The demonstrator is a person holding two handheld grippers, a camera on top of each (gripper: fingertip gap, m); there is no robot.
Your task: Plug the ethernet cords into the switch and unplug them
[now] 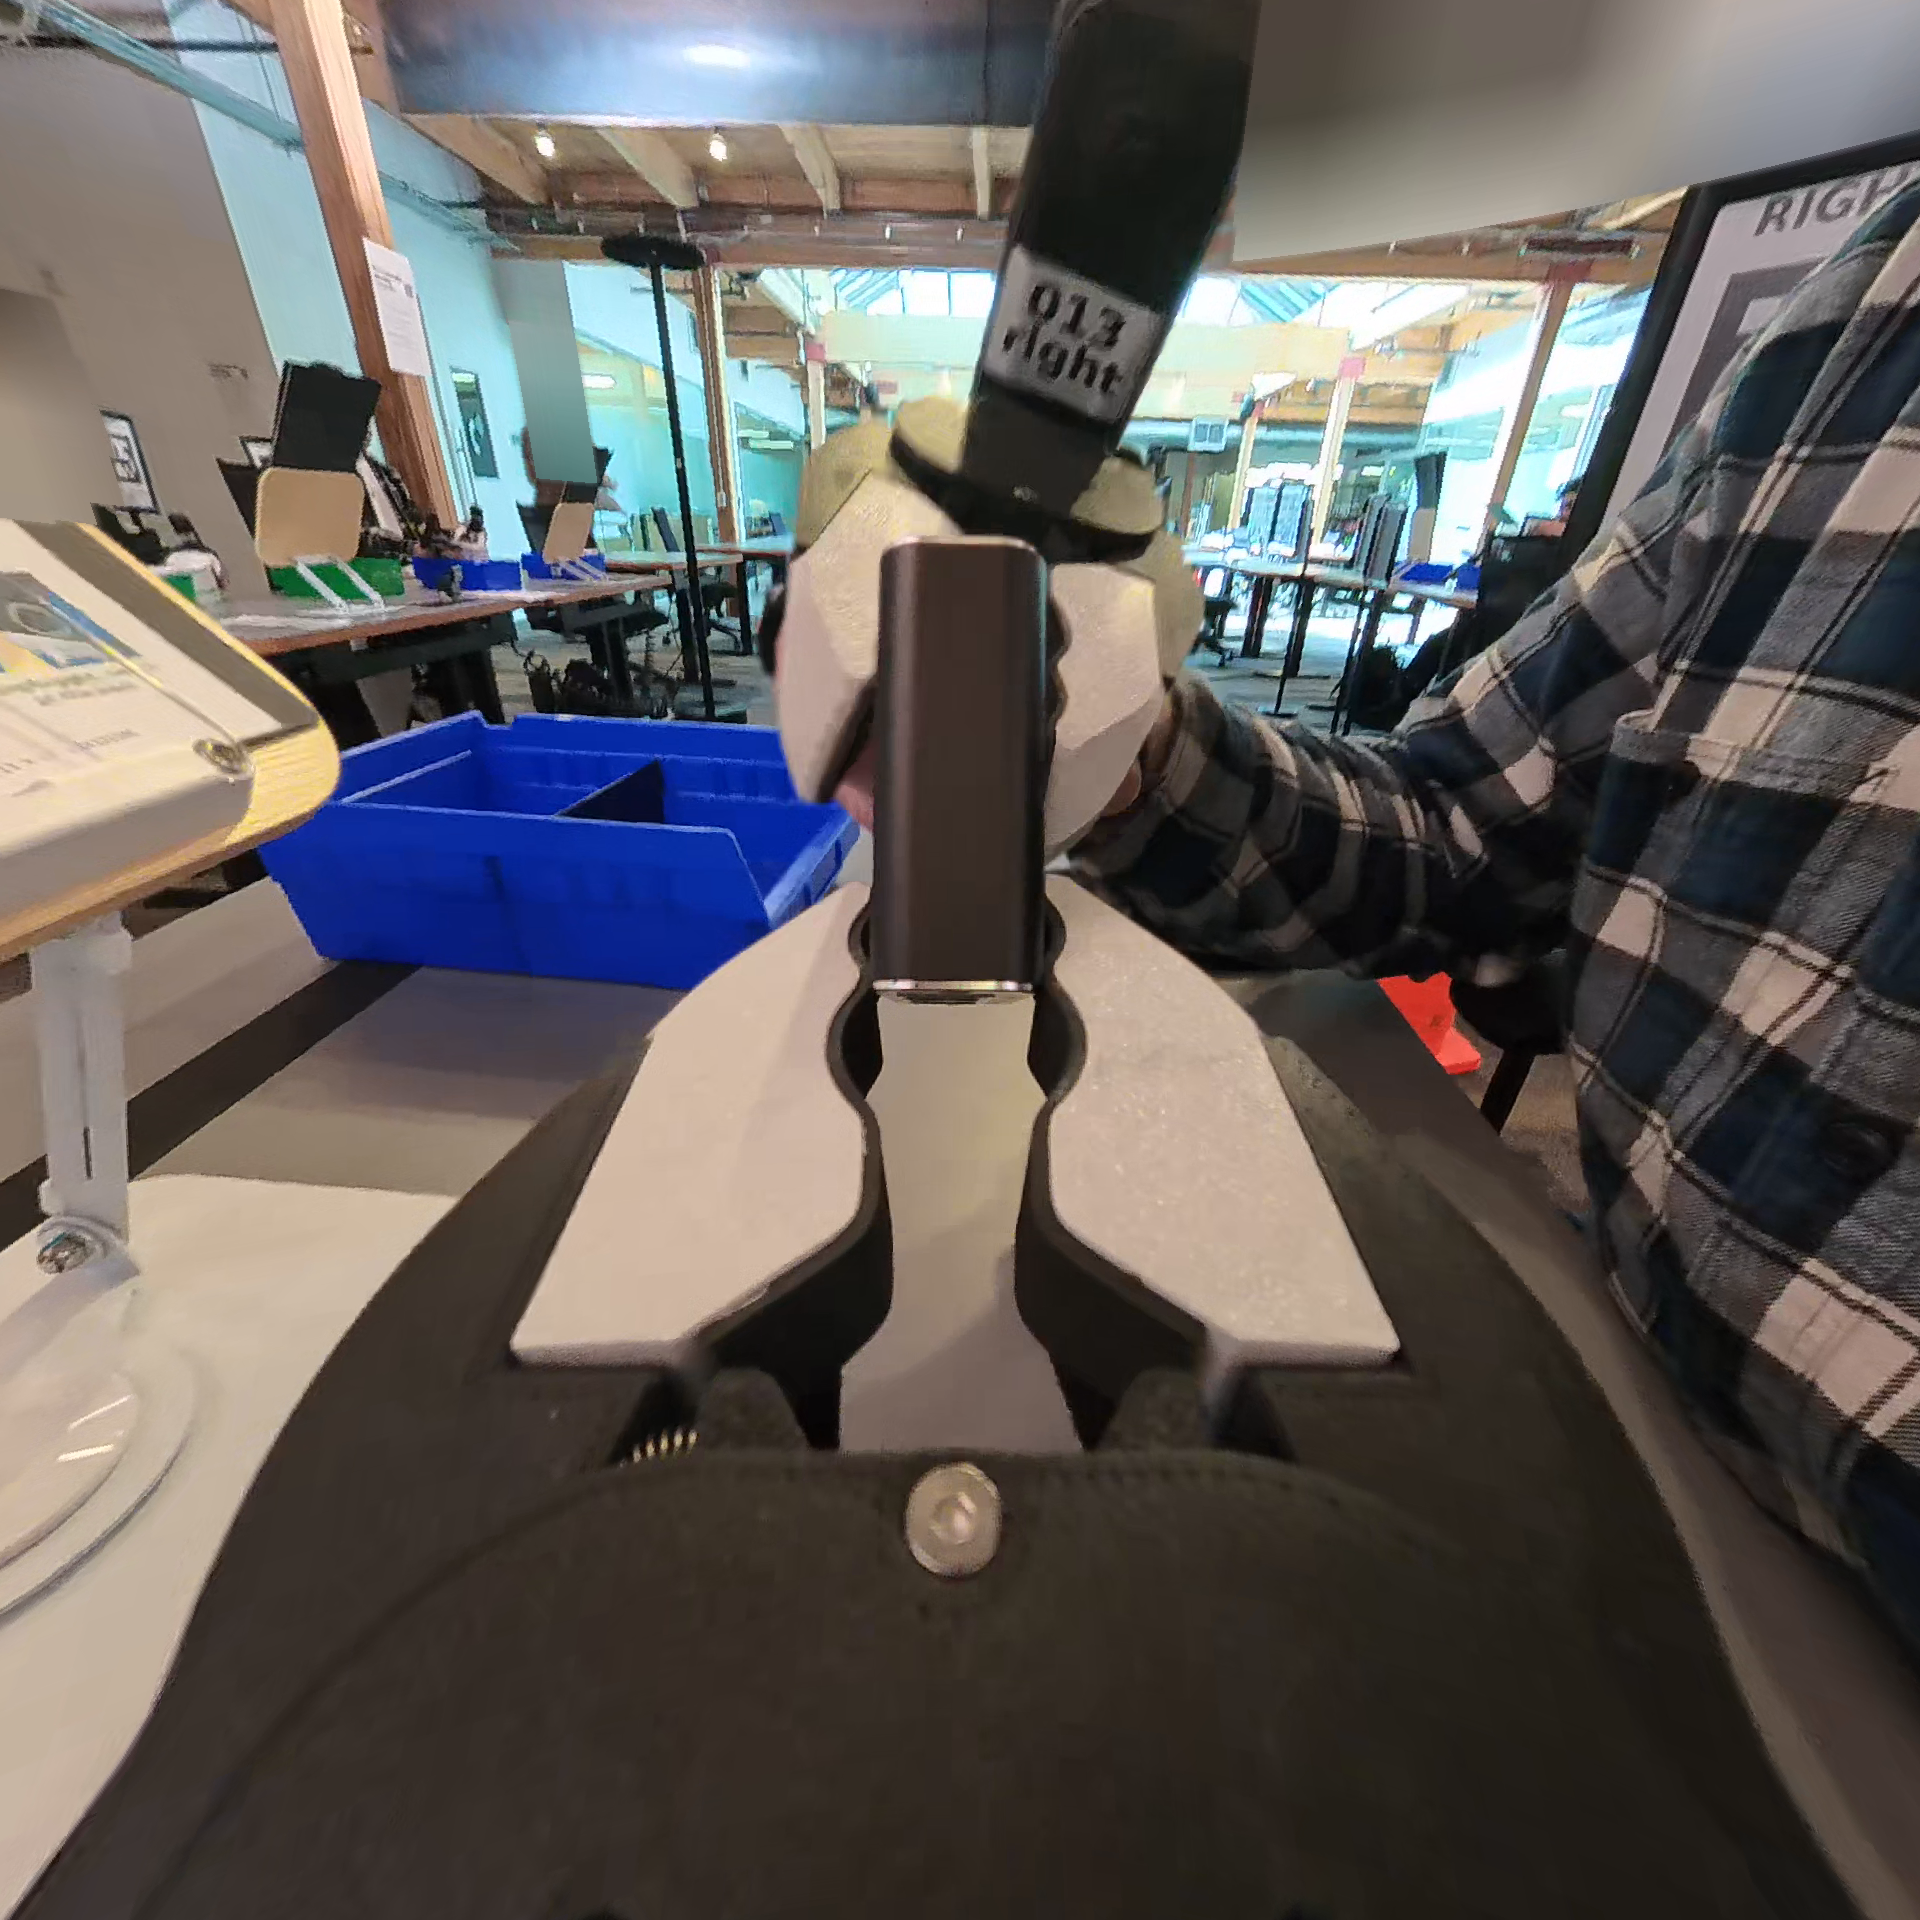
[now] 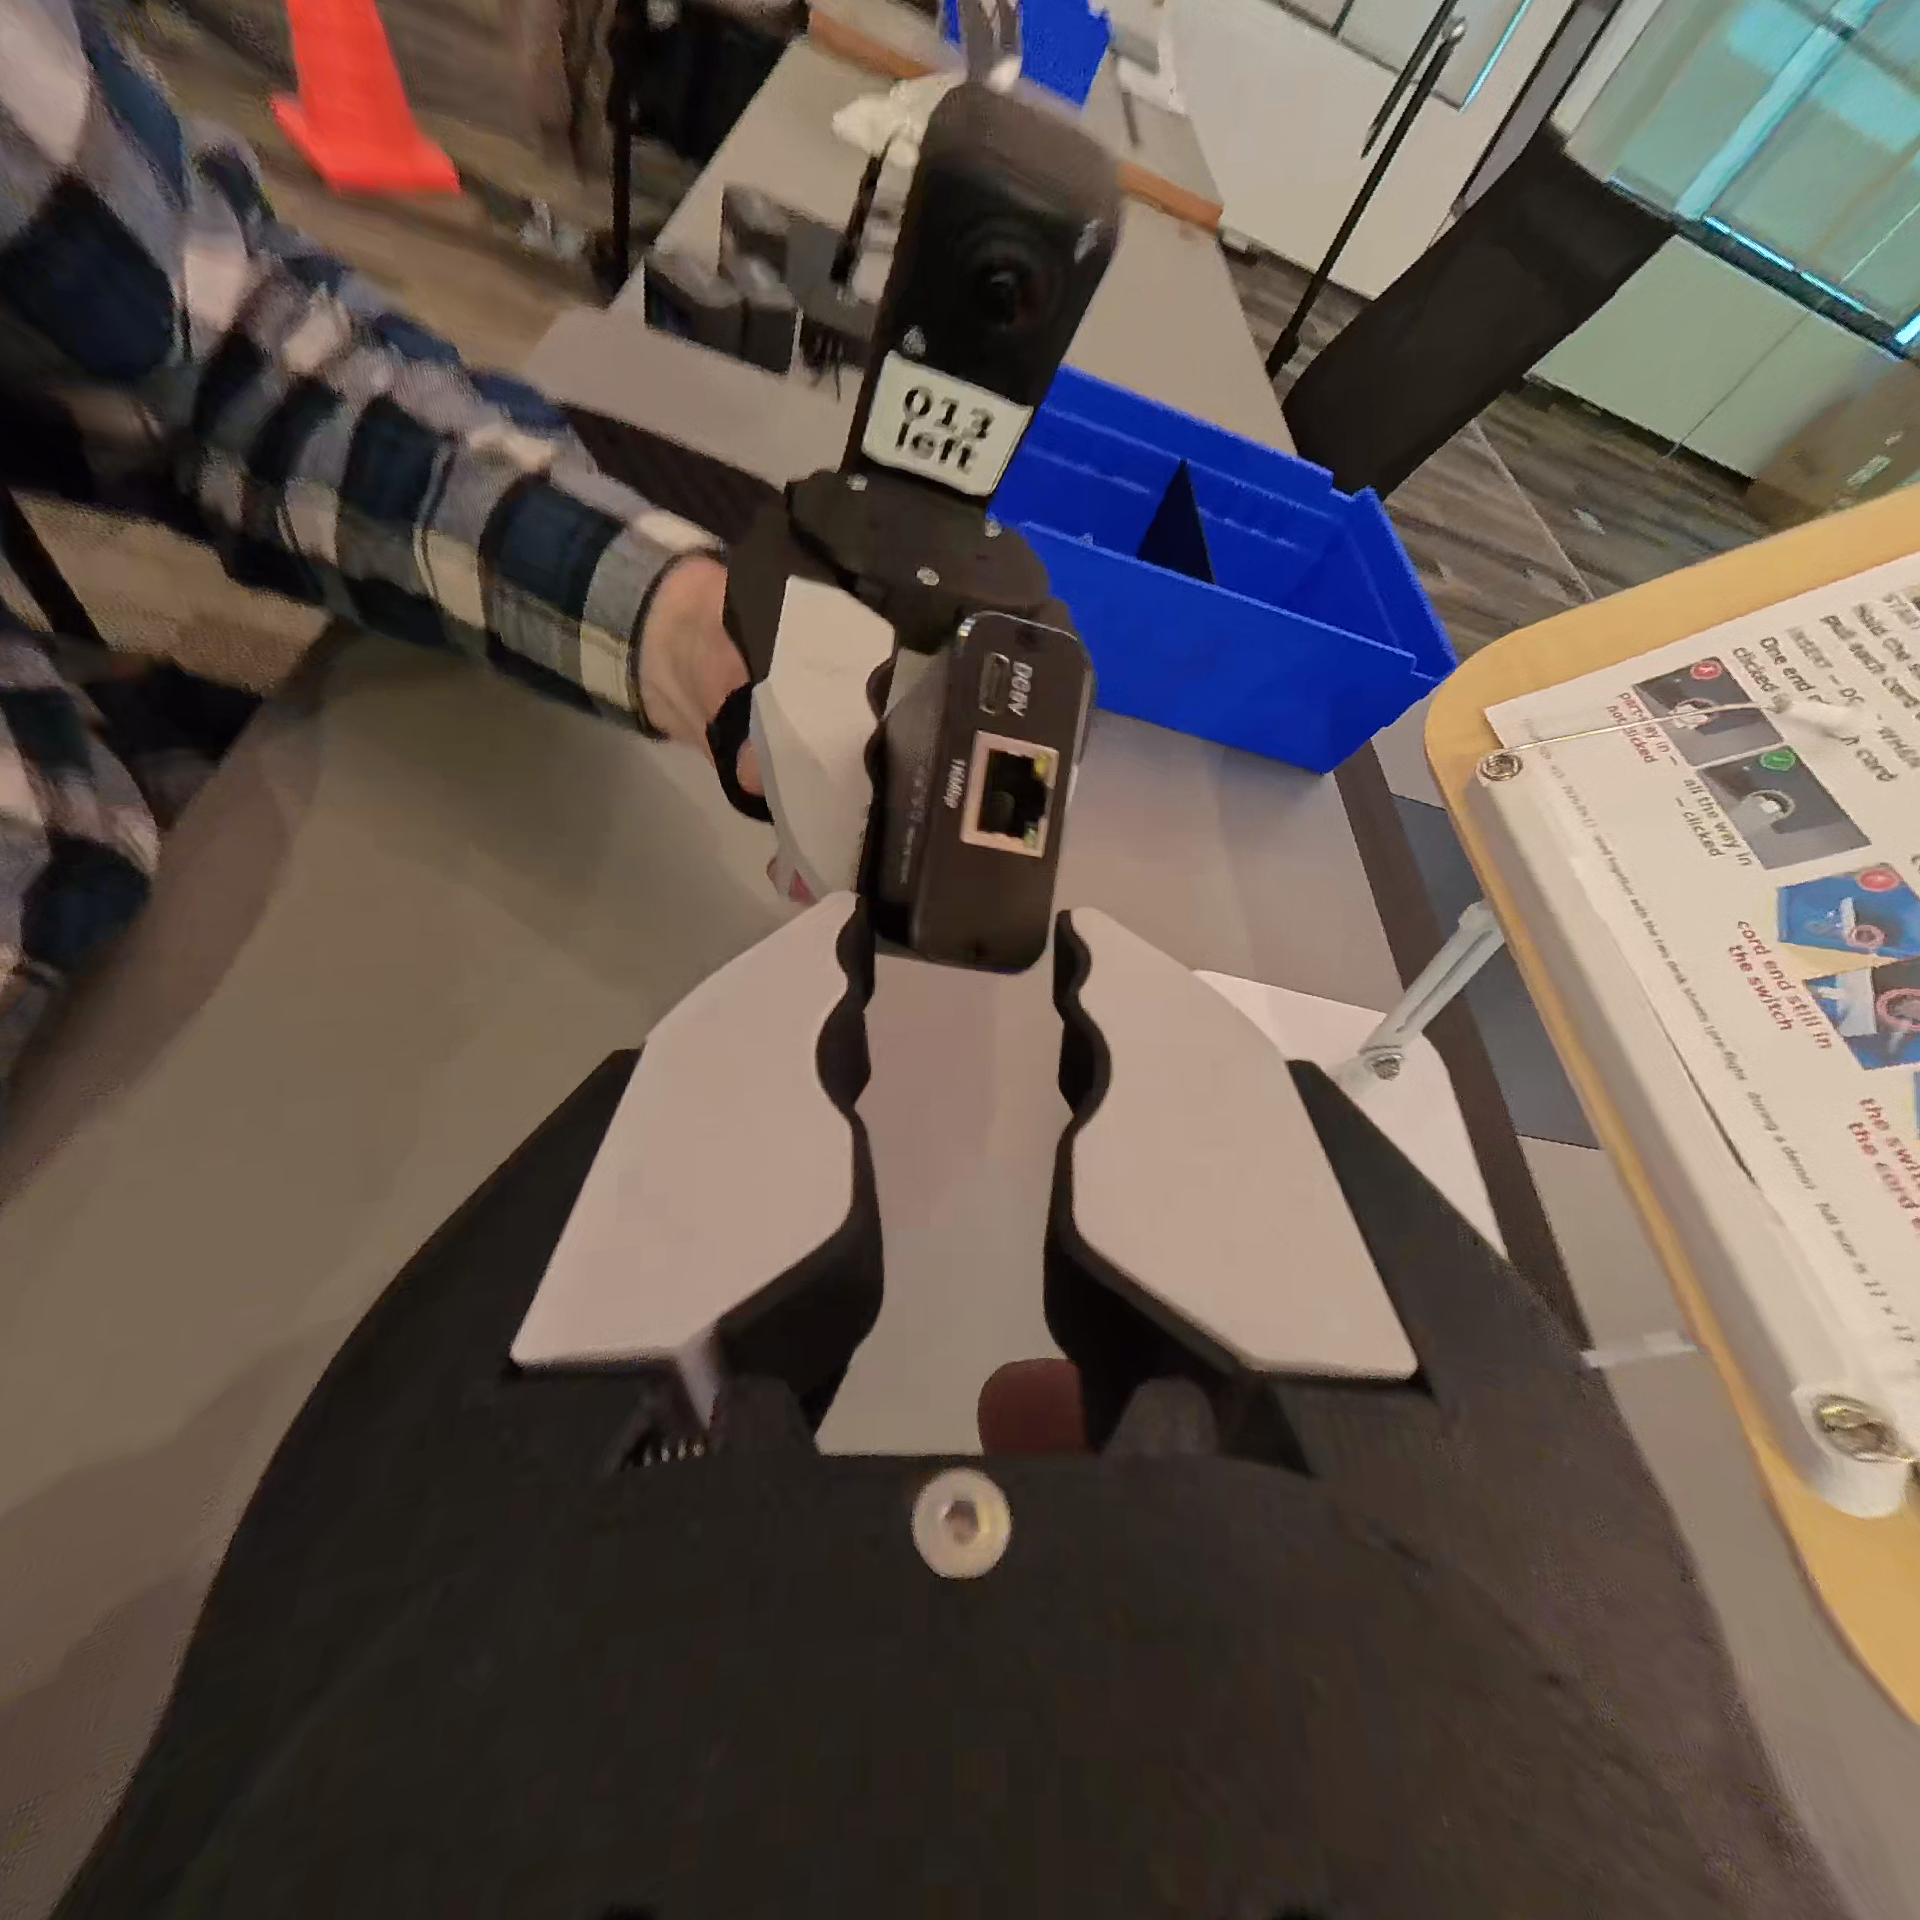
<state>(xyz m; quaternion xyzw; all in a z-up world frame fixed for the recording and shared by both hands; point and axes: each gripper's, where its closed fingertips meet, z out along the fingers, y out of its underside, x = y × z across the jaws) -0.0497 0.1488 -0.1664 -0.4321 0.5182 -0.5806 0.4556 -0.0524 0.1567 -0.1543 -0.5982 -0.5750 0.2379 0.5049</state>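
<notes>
Nothing is plugged yet, by my judgement: no cords show anywhere. The grey tabletop spreads open beneath both claws, with a blue plastic divided bin beyond them. The small black metal switch box is pinched at the left claw; the right claw is parted around its near end, its socket empty.

Daylight is flooding in from the far windows at twelve o'clock, while ceiling spotlights are glowing above. The scene is looking bright and evenly lit, with soft shadows. Wide-angle distortion is bending the edges. Motion blur is smearing the plaid sleeve at nine o'clock.
</notes>
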